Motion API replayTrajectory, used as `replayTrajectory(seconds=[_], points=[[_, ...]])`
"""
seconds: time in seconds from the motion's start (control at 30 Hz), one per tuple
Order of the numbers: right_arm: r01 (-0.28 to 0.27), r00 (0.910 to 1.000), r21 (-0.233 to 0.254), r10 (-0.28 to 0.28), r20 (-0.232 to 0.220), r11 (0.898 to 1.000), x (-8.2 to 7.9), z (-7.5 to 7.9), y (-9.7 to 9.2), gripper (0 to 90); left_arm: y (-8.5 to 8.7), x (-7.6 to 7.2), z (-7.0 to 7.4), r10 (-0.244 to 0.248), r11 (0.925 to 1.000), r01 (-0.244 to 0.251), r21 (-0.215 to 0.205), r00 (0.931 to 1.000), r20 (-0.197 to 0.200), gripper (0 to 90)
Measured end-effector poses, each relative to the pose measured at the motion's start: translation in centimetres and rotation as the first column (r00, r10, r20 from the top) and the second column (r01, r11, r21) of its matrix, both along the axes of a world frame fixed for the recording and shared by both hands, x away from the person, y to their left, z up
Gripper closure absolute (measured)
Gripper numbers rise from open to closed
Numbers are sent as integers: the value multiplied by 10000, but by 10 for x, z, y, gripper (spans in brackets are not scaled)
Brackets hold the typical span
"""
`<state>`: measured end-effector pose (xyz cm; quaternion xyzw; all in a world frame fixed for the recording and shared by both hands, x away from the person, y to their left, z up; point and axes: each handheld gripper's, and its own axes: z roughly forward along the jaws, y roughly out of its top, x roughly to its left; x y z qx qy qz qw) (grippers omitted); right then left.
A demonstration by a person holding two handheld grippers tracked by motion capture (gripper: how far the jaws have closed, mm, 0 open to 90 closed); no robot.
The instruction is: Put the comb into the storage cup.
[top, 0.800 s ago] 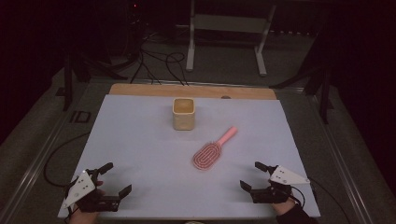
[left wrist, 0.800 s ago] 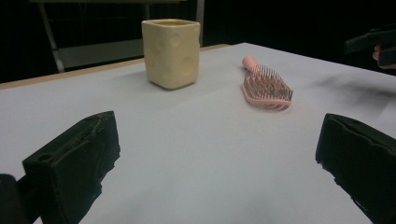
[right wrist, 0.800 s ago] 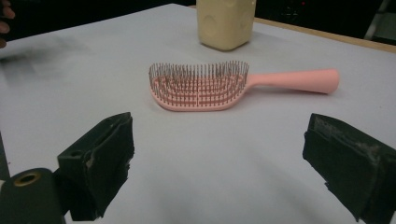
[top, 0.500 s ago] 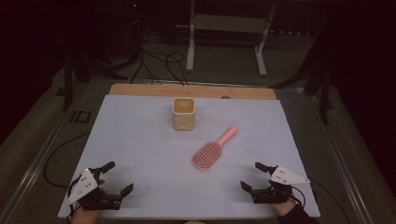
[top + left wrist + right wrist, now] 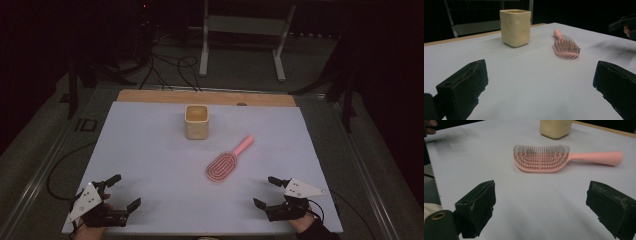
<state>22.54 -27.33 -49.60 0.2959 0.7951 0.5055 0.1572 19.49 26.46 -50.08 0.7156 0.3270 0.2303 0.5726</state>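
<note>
We see our left gripper [image 5: 120, 191] low at the near left corner of the bench [image 5: 150, 150], which is covered by a pale lavender-white sheet, and its black jaws stand wide apart with nothing between them. Our right gripper [image 5: 270, 191] sits at the near right corner, its jaws likewise released and empty. The pink plastic paddle hairbrush [image 5: 227, 161] lies flat on the sheet with its bristles up, right of the middle and nearer to our right gripper, though well apart from both. Its handle points away toward the far right. Behind it, near the far edge, a cream-yellow square ceramic cup [image 5: 196, 121] stands upright, apart from the hairbrush. In the left gripper view the cup sits left of the hairbrush.
</note>
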Motion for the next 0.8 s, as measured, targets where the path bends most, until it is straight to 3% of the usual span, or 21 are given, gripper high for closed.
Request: replayTrajectory(seconds=[0.37,0.8], points=[[-474,9988,159,476,-105,9987,0,12,9,91,1,-3,1,72,10000,-72,-19,10000,1,3],[-724,9965,-133,729,401,9973,9,43,20,91,1,-2,1,41,10000,-41,-26,10000,-19,3]])
